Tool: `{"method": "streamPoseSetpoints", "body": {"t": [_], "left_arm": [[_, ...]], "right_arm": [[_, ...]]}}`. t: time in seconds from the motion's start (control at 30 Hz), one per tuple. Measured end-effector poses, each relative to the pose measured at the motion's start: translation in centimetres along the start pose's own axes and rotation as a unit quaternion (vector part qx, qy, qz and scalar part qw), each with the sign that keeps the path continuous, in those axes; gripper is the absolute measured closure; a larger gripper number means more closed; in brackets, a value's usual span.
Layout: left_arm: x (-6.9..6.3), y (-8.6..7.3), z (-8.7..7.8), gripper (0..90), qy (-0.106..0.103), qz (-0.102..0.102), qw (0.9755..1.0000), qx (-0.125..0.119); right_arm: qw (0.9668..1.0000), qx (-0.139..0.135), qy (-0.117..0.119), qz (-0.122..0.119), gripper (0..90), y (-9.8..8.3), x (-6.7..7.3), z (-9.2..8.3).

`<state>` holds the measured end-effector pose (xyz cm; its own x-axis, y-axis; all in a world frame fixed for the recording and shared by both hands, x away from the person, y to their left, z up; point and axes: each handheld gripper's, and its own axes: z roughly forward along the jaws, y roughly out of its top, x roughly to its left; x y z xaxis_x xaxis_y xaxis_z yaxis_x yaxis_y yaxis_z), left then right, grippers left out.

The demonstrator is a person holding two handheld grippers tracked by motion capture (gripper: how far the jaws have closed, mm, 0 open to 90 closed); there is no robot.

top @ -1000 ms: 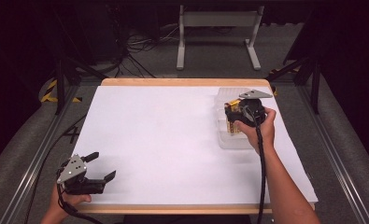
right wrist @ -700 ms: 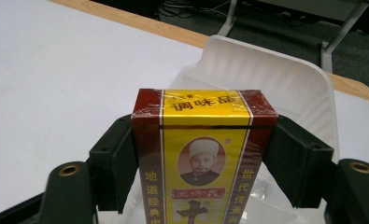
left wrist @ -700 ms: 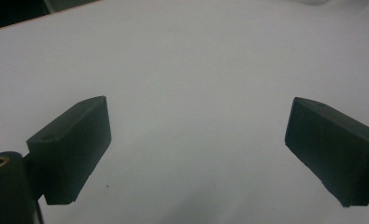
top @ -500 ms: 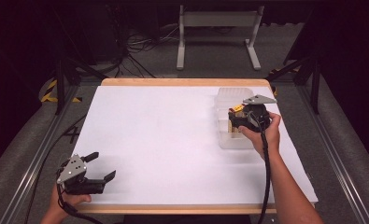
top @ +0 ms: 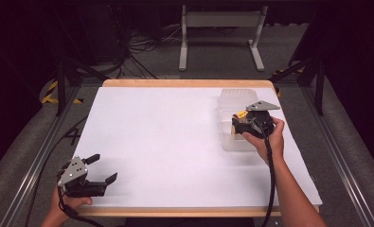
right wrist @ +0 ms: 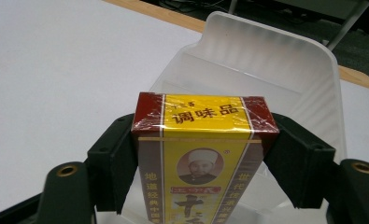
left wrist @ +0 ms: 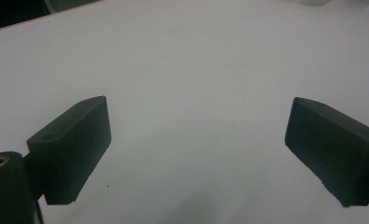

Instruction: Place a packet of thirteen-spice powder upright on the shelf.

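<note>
A yellow and dark red seasoning box point(right wrist: 201, 154) with Chinese print is clamped between the jaws of my right gripper point(right wrist: 203, 158), held over a clear plastic container point(right wrist: 266, 70). From above, the right gripper point(top: 241, 124) hovers over that container point(top: 232, 99) at the table's right side, and a yellow corner of the box point(top: 241, 114) peeks out. My left gripper point(top: 102, 170) rests near the front left corner of the white table point(top: 165, 137), jaws wide apart with nothing between them. Its own camera shows the left gripper point(left wrist: 198, 144) over bare white tabletop.
The white table has a wooden edge point(top: 184, 83) at the back. Metal rails point(top: 28, 161) run along both sides. Cables and a white stand point(top: 220, 21) lie on the dark floor behind the table.
My right gripper has shifted a little to the right and toward me over the container, still holding the box. The left gripper stays put.
</note>
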<state>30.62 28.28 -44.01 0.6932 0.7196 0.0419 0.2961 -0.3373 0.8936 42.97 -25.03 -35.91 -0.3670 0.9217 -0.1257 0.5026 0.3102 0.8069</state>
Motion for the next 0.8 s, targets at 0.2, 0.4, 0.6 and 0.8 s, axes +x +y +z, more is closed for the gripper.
{"method": "streamPoseSetpoints", "body": {"t": [0.2,0.4,0.6,0.8], "left_arm": [[0.03,0.01,-0.04,7.8,0.0,0.001,1.0,-0.001],[0.0,0.01,-0.02,7.8,0.0,0.001,1.0,-0.001],[-0.02,0.02,-0.01,7.7,0.001,0.0,1.0,0.0],[0.01,0.03,-0.05,7.8,0.001,0.001,1.0,-0.001]], "right_arm": [[1.0,-0.001,0.0,0.001,29.3,-0.09,-0.03,-0.02],[1.0,0.002,-0.002,-0.003,27.9,-0.4,-0.14,-0.06],[1.0,0.004,-0.001,-0.007,27.8,-0.57,-0.24,-0.28],[0.9998,0.008,-0.001,-0.016,27.7,-0.85,-0.2,-0.63]]}}
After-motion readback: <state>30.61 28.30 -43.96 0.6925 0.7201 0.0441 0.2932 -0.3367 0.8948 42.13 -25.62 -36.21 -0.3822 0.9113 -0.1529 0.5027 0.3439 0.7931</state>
